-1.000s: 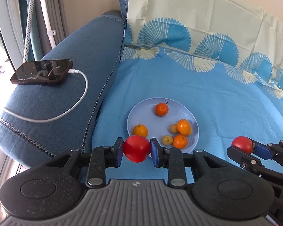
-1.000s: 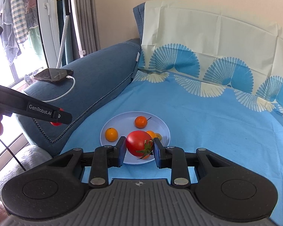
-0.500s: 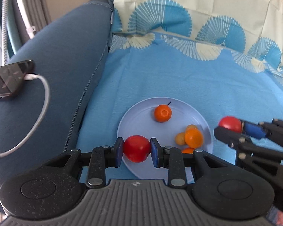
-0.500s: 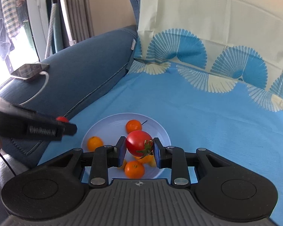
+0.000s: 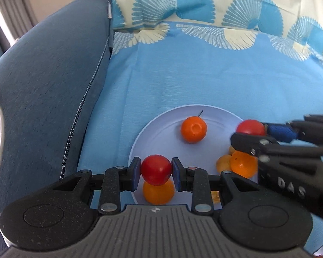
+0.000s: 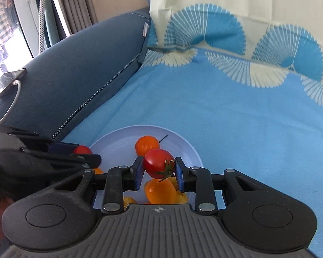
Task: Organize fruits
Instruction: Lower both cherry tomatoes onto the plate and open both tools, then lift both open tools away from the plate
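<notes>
Low in the left wrist frame, over the plate [image 5: 161, 126]: left gripper [image 5: 156, 173], jaws just eased wider, pads at a red tomato [image 5: 156, 168] above an orange [image 5: 158, 191]. Lower centre, right wrist frame: right gripper [image 6: 159, 172] pinched a stemmed tomato [image 6: 158, 163].

We saw two smooth red tomatoes [image 5: 156, 168] [image 6: 158, 163] raised above the pale plate [image 5: 161, 124], the right one showing its green calyx; a stemmed orange [image 5: 193, 129] and smaller orange-yellow fruits [image 5: 243, 164] lay on it.
</notes>
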The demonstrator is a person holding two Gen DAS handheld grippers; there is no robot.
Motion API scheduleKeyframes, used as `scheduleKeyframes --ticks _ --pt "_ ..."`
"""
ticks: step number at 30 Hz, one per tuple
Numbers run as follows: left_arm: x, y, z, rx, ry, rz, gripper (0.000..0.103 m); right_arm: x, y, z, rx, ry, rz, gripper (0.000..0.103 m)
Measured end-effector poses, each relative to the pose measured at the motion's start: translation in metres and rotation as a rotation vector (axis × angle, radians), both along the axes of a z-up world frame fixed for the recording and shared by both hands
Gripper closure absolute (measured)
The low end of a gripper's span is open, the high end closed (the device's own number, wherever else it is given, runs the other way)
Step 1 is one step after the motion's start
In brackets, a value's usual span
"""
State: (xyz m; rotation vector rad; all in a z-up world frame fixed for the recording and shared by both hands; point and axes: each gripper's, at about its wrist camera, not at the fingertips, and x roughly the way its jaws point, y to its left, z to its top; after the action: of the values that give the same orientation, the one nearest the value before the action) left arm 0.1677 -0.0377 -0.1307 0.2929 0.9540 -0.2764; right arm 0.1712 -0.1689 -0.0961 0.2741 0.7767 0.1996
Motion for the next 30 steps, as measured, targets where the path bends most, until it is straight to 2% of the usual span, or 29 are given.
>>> scheduleKeyframes --ticks 1,2,4,6,9,12,17,23,27,30 --pt "-0.001 -0.001 0.0 0.004 0.001 -0.008 0.053 0.003 0.0 -0.001 0.01 0.007 -0.002 0.071" --pt "-0.001 -0.001 0.001 0.013 0.001 -0.01 0.03 0.006 0.0 -0.002 0.024 0.015 -0.002 0.07" --pt "-0.004 0.001 0.005 0.016 -0.021 -0.013 0.0 0.01 -0.002 -0.002 0.053 0.023 -0.013 0.066" --pt "-0.012 0.004 0.011 0.021 -0.064 -0.023 0.0 0.008 -0.004 0.0 0.075 0.023 -0.009 0.049" --pt "-0.024 0.009 0.017 0.053 -0.063 -0.004 0.0 -0.002 -0.005 0.008 0.064 0.001 -0.01 0.035" --pt "-0.042 0.017 0.026 0.024 -0.025 0.025 0.0 -0.02 -0.01 0.017 0.056 0.003 -0.024 0.028" --pt "-0.08 0.029 0.044 -0.004 -0.01 0.052 0.0 -0.061 -0.012 0.033 0.029 0.02 -0.041 0.017" --pt "-0.122 0.043 0.061 -0.006 -0.03 0.093 0.0 -0.116 -0.003 0.057 -0.06 -0.041 -0.096 0.001" --pt "-0.147 0.052 0.067 -0.007 -0.024 0.117 0.0 -0.142 -0.001 0.068 -0.092 -0.068 -0.112 0.001" --pt "-0.165 0.059 0.074 0.004 -0.05 0.129 0.0 -0.16 0.002 0.074 -0.1 -0.083 -0.123 0.001"
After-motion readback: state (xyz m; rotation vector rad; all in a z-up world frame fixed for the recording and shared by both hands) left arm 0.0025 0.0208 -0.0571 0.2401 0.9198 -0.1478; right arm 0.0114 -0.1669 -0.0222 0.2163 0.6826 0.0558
